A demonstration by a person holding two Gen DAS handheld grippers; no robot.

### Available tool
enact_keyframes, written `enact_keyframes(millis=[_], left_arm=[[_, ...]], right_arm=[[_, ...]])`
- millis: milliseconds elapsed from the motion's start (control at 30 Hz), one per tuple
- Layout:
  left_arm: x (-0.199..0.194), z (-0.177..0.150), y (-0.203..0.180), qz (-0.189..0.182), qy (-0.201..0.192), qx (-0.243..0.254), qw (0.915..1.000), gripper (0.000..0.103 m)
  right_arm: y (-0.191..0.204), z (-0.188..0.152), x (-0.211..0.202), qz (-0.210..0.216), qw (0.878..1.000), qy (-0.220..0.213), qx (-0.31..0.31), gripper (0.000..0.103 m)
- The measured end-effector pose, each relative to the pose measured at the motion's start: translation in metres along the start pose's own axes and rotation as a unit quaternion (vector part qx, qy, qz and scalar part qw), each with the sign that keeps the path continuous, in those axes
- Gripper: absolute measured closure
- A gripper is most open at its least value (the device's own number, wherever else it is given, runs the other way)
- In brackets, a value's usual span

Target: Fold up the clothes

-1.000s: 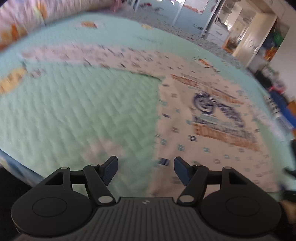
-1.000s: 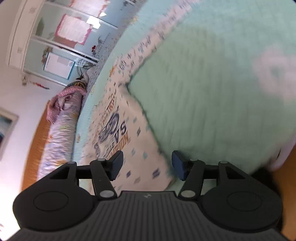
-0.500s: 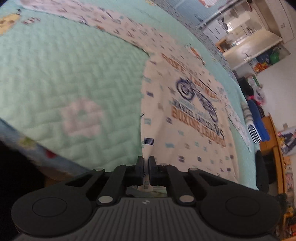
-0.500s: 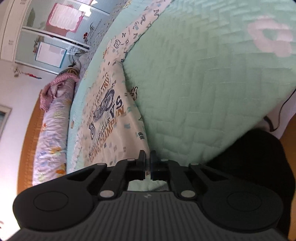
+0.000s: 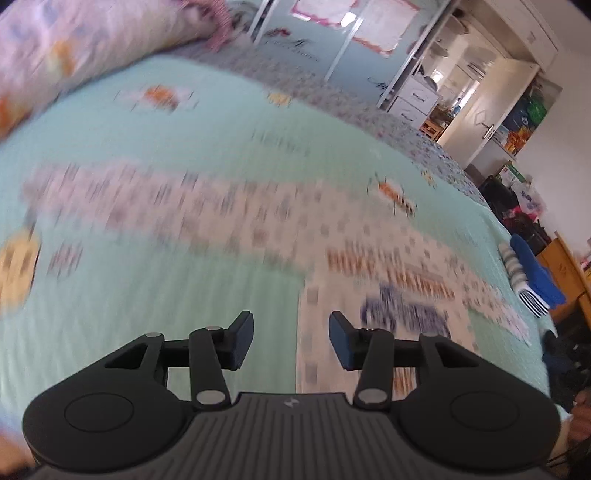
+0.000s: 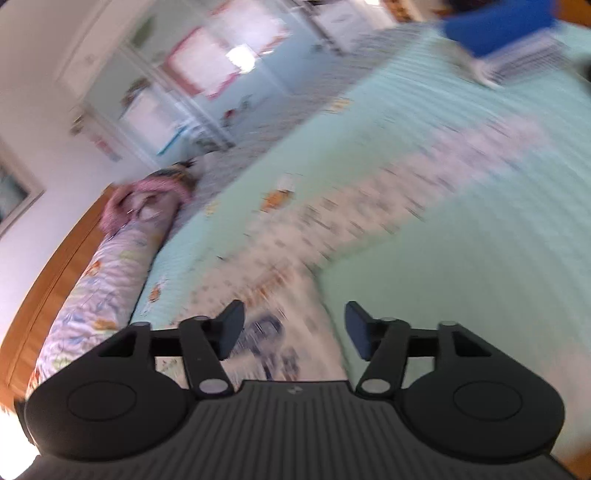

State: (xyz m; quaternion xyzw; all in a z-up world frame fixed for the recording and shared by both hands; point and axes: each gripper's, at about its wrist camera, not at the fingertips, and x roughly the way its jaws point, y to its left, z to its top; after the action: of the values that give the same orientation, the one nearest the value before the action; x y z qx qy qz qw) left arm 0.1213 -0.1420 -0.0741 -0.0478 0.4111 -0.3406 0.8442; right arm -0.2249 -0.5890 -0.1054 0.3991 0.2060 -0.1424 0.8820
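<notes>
1. Shirt [image 5: 373, 280], a white long-sleeved top with small printed marks and a blue-and-orange chest graphic, lies spread flat on the mint quilted bed [image 5: 184, 155], ahead of and below both of my grippers.
2. From my left gripper [image 5: 291, 339], the body of the garment sits ahead and to the right; one sleeve [image 5: 155, 206] runs away as a long band to the left across the quilt. The body's straight side edge passes down between the gripper's fingers in the left wrist view, though the cloth lies below them, not in them.
3. From my right gripper [image 6: 294, 330], the shirt's body [image 6: 269, 332] sits directly below and slightly left, with its other sleeve [image 6: 424, 173] stretching up and right toward a blue folded stack [image 6: 491, 33] at the far edge of the bed.
4. Both views are smeared by motion, so I cannot say which gripper is nearer the hem.
5. My left gripper's jaws are parting, roughly half spread, with nothing pressed between the pads.
6. My right gripper's jaws are also parting, a little wider, and likewise grip nothing; only blurred fabric shows beneath the gap.
7. I judge the coming move turns on the sleeves' long axes, each reaching outward from the body on its own gripper's side.
</notes>
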Motion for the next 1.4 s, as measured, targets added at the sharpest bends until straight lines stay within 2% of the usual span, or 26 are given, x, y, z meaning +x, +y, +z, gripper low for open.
enact_keyframes(millis=[67, 167, 367, 500, 600, 700, 833, 900, 967, 1033, 1067, 1100, 1167, 1267, 1400], left_arm=[[0.034, 0.033, -0.009, 0.006, -0.001, 0.043, 0.9991, 0.047], [0.095, 0.079, -0.016, 0.019, 0.023, 0.103, 0.9943, 0.047], [0.211, 0.143, -0.02, 0.039, 0.082, 0.209, 0.9738, 0.048], [0.261, 0.16, -0.014, 0.01, 0.112, 0.239, 0.9645, 0.048], [0.284, 0.16, -0.01, -0.024, 0.146, 0.25, 0.9568, 0.048], [0.293, 0.154, -0.008, -0.049, 0.154, 0.262, 0.9514, 0.045], [0.29, 0.154, 0.0, -0.102, 0.155, 0.234, 0.9543, 0.041], [0.291, 0.153, -0.006, -0.126, 0.162, 0.245, 0.9476, 0.043], [0.294, 0.15, -0.016, -0.137, 0.169, 0.264, 0.9396, 0.049], [0.298, 0.148, -0.024, -0.135, 0.172, 0.28, 0.9348, 0.054], [0.299, 0.147, -0.027, -0.136, 0.173, 0.284, 0.9334, 0.061], [0.299, 0.146, -0.029, -0.137, 0.171, 0.284, 0.9335, 0.066], [0.298, 0.143, -0.031, -0.135, 0.163, 0.282, 0.9358, 0.081], [0.294, 0.131, -0.034, -0.124, 0.14, 0.283, 0.9408, 0.089], [0.291, 0.127, -0.038, -0.111, 0.118, 0.286, 0.9443, 0.098]], right_arm=[[0.012, 0.029, 0.039, 0.02, 0.999, 0.017, -0.036, 0.033], [0.023, 0.068, 0.103, 0.034, 0.995, 0.05, -0.085, 0.032], [0.023, 0.132, 0.225, 0.029, 0.982, 0.107, -0.155, 0.032], [0.017, 0.145, 0.289, 0.028, 0.966, 0.16, -0.201, 0.032], [0.009, 0.144, 0.322, 0.034, 0.956, 0.196, -0.214, 0.032], [-0.001, 0.136, 0.331, 0.046, 0.95, 0.212, -0.223, 0.032], [-0.008, 0.129, 0.329, 0.081, 0.949, 0.209, -0.222, 0.03], [-0.011, 0.126, 0.327, 0.102, 0.948, 0.21, -0.215, 0.033], [-0.007, 0.122, 0.329, 0.102, 0.945, 0.213, -0.228, 0.05], [-0.004, 0.122, 0.331, 0.096, 0.943, 0.217, -0.235, 0.061], [-0.002, 0.121, 0.332, 0.093, 0.942, 0.218, -0.239, 0.065], [0.0, 0.12, 0.332, 0.089, 0.94, 0.22, -0.244, 0.067], [0.004, 0.118, 0.332, 0.079, 0.937, 0.221, -0.258, 0.078], [0.01, 0.113, 0.332, 0.065, 0.933, 0.221, -0.277, 0.09], [0.017, 0.108, 0.332, 0.052, 0.929, 0.211, -0.299, 0.093]])
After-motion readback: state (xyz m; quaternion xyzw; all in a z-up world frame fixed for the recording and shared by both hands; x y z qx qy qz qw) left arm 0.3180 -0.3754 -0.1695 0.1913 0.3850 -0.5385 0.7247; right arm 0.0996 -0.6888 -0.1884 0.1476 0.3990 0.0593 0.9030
